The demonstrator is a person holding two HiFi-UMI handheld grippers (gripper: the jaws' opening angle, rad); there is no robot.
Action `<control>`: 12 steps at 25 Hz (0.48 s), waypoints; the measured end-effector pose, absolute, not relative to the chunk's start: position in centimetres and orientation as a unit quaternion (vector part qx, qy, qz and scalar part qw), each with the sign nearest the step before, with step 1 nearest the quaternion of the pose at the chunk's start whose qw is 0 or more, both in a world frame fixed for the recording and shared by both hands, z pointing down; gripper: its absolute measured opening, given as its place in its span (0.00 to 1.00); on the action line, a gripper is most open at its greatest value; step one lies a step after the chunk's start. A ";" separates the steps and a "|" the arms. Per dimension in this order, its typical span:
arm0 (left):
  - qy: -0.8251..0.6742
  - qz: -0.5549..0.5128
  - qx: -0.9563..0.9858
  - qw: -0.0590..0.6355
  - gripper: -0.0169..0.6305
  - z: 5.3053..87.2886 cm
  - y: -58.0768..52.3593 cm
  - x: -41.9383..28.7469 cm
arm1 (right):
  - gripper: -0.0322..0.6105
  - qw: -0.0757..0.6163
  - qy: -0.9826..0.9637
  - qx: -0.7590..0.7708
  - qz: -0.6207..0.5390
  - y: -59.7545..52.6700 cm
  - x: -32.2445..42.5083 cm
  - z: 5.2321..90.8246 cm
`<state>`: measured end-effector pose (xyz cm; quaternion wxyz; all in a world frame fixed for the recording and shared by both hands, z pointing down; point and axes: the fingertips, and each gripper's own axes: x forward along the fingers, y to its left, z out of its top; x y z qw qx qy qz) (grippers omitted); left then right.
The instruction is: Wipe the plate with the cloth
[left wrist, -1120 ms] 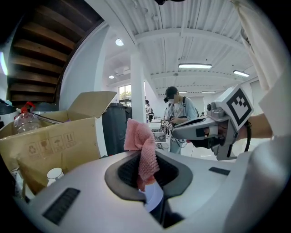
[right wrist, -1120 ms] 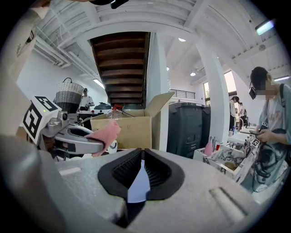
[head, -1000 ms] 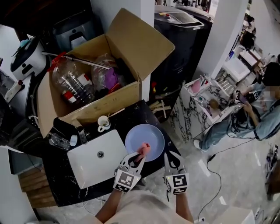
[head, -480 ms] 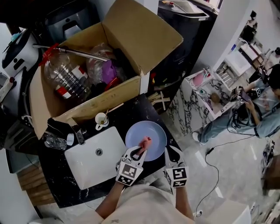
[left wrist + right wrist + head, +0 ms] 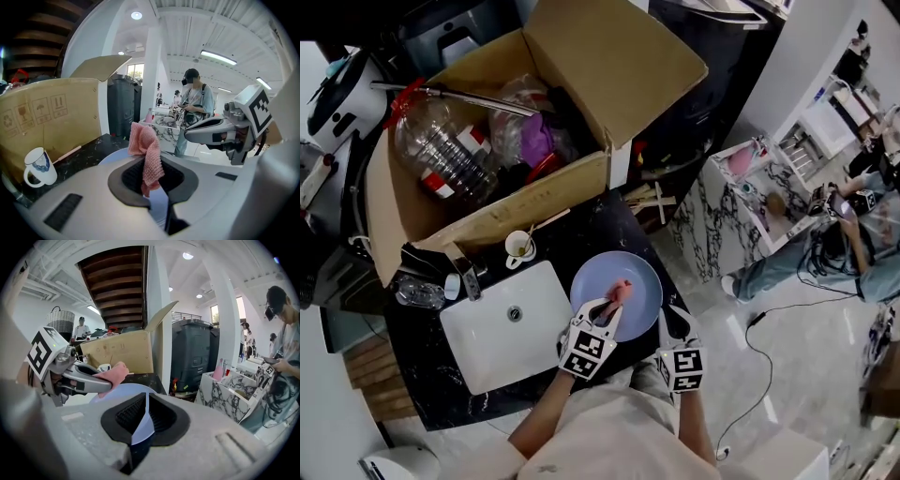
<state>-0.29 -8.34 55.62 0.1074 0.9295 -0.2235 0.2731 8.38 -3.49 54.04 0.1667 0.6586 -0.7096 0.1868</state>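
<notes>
Left gripper angled over plate, pinching cloth

One plate, one cloth, one mug, two hand-held grippers, perhaps two bottles.

Head view: plate on black counter, cloth on plate.
Lilac plate sits at the counter's right edge, just beside white sink. Left gripper holds pink cloth on the plate's middle. Right gripper meets the plate's near-right rim. Cup at the counter's far edge, against cardboard box.
</notes>
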 end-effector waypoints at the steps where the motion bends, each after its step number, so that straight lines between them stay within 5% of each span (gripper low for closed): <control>1: -0.230 0.276 0.927 0.107 0.08 55.8 -8.6 -0.1 | 0.09 0.170 -0.713 0.654 0.188 -3.7 8.5 54.4; 12: -0.267 0.316 0.900 0.139 0.08 60.1 -10.7 2.4 | 0.09 0.203 -0.743 0.603 0.208 -6.6 10.6 57.9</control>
